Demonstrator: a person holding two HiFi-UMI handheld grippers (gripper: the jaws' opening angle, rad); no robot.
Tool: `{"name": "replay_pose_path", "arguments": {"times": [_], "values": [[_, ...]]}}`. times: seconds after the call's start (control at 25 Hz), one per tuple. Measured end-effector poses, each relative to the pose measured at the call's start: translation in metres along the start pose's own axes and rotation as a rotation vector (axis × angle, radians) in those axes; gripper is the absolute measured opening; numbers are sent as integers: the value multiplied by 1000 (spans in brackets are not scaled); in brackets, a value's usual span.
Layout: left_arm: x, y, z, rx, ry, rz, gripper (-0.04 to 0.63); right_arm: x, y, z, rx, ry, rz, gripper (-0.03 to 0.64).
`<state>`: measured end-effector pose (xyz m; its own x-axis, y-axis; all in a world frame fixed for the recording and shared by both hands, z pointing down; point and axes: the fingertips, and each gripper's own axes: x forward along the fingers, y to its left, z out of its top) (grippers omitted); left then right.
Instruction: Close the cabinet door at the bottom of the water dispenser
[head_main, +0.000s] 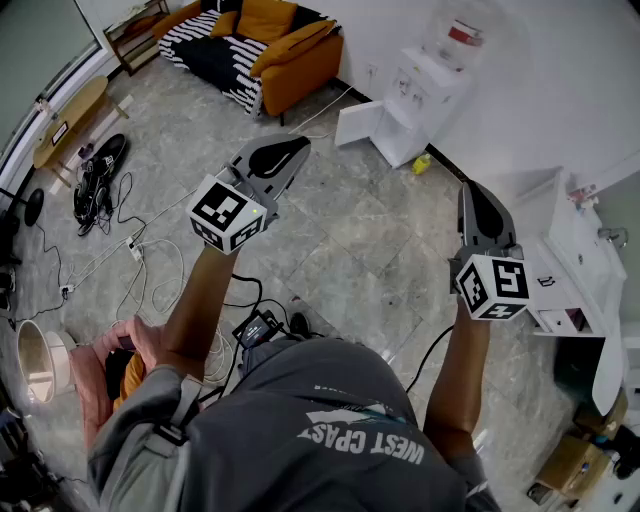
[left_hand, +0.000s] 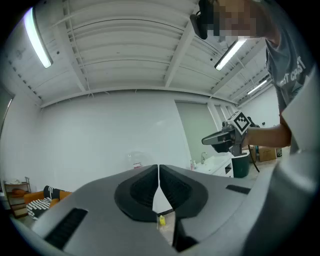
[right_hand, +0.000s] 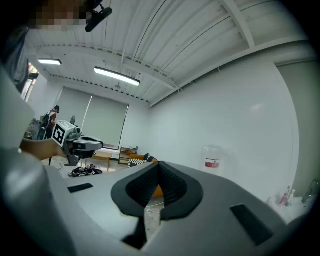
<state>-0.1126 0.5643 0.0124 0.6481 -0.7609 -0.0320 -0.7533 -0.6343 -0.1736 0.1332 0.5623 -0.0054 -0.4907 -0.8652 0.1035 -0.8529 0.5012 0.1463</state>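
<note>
The white water dispenser (head_main: 428, 92) stands against the far wall with a clear bottle (head_main: 462, 30) on top. Its bottom cabinet door (head_main: 360, 124) is swung wide open to the left. Both grippers are held up in the air well short of it, apart from the door. My left gripper (head_main: 296, 144) is shut with nothing in it; its jaws meet in the left gripper view (left_hand: 158, 172). My right gripper (head_main: 470, 190) points toward the wall, and its jaws touch at the tips (right_hand: 159, 167) with nothing between them. The bottle (right_hand: 212, 158) shows faintly past them.
A small yellow object (head_main: 422, 163) lies on the floor beside the dispenser. An orange sofa (head_main: 285, 45) stands at the back left. Cables (head_main: 140, 250) trail over the floor at left. A white sink cabinet (head_main: 575, 260) stands at right.
</note>
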Motion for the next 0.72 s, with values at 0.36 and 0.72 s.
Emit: {"name": "replay_pose_path", "arguments": {"times": [0.36,0.72], "values": [[-6,23,-5,-8,-19,-10,23,20,17,5,-12,9,-9,28],[-2,38,-11,-30,-39,-16,23,36,18,9,-21,21,-25,28]]}}
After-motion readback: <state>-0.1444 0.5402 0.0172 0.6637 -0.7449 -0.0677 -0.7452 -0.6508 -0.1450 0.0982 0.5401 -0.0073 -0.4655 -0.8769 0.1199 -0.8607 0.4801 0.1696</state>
